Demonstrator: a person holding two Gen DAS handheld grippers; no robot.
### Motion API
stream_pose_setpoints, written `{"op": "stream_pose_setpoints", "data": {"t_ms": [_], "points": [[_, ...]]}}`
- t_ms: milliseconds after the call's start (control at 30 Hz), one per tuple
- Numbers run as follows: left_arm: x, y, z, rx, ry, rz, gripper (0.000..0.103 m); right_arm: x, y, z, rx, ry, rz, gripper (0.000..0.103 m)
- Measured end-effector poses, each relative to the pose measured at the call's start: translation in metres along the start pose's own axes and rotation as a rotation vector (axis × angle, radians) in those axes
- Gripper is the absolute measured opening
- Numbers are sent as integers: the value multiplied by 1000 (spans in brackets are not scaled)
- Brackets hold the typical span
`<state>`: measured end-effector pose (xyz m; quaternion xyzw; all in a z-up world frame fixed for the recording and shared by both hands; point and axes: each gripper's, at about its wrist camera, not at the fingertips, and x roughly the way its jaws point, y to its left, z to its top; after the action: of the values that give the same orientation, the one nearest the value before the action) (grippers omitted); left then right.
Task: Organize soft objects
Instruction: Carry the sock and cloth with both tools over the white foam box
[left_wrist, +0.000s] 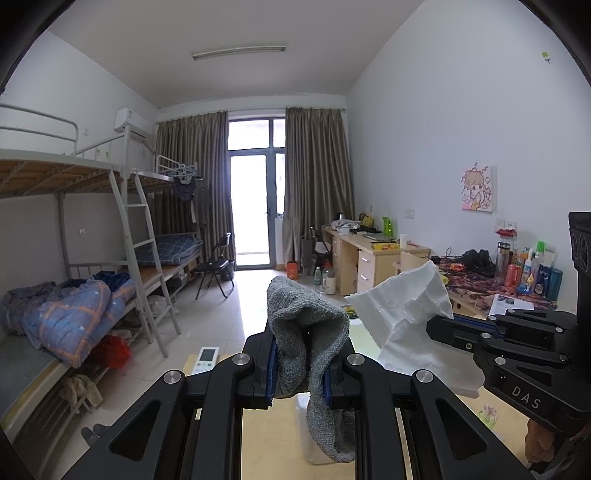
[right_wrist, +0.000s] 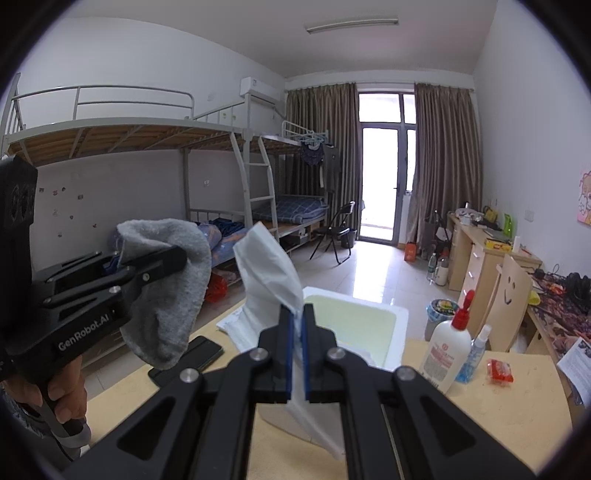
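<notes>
Two black hand-held grippers are raised side by side above a pale wooden counter (right_wrist: 509, 410) in a dormitory room, each clamped on a piece of soft material. The left hand-held gripper (left_wrist: 300, 363) has its blue-padded fingers pressed in on a thick grey knitted sock (left_wrist: 306, 332) — the sock's folded upper part bulges up above the fingertips while its other end hangs down below them. The right hand-held gripper (right_wrist: 297, 325) pinches a thin white crinkled tissue sheet (right_wrist: 267, 273) between its blue pads; the sheet stands up above the fingertips and a further length trails down under them. In the left wrist view the white sheet sits just to the right of the sock, the two held near each other but apart. Below and beyond the right hand-held gripper stands a white rectangular plastic bin (right_wrist: 399, 332) with a pale yellowish interior, resting on the counter. To its right on the counter are a white lotion bottle with a red cap (right_wrist: 445, 347), a small clear spray bottle of blue liquid (right_wrist: 474, 350) just beside it, and a red wrapped packet (right_wrist: 499, 370). A black smartphone (right_wrist: 192, 354) lies on the counter to the left of the bin, and a white remote control (left_wrist: 206, 360) lies near the counter's far edge in the left wrist view. Behind stand grey metal bunk beds (right_wrist: 155, 136) with blue bedding — and brown curtains (right_wrist: 443, 162) frame a bright glass door.
</notes>
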<state>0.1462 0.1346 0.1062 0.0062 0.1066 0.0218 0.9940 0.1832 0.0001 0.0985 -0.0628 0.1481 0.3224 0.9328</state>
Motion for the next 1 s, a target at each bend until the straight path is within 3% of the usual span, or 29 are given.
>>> {"op": "stream_pose_setpoints", "data": {"t_ms": [1000], "points": [[92,-3,15,8,58,-71,19,56,-30,11,41,39,-71,6]]}}
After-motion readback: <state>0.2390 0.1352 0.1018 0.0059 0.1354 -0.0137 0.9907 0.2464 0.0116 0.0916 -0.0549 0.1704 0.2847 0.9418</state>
